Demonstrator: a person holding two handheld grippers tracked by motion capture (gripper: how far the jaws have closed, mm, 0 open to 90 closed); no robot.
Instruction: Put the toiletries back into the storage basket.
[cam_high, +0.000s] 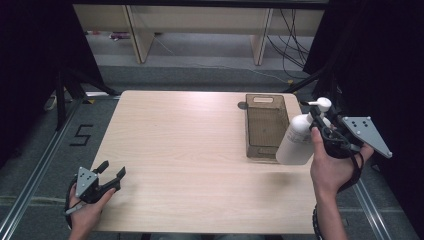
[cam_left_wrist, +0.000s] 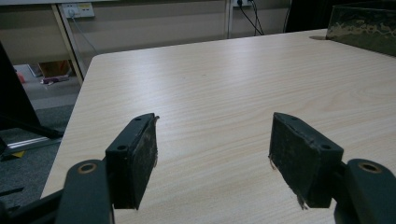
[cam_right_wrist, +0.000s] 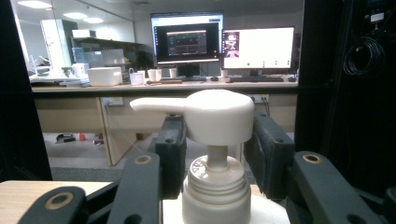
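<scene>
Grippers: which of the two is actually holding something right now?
The right gripper, at the table's right edge: its jaws sit either side of the white pump bottle at the neck. The left gripper near the front left corner is open, with bare table between its jaws.

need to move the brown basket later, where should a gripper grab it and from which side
Likely the short near wall of the basket, by its handle cutout, coming from above. It stands upright and open-topped, so a thin rim is free to pinch. The left gripper is open and free; the right gripper holds the bottle.
</scene>
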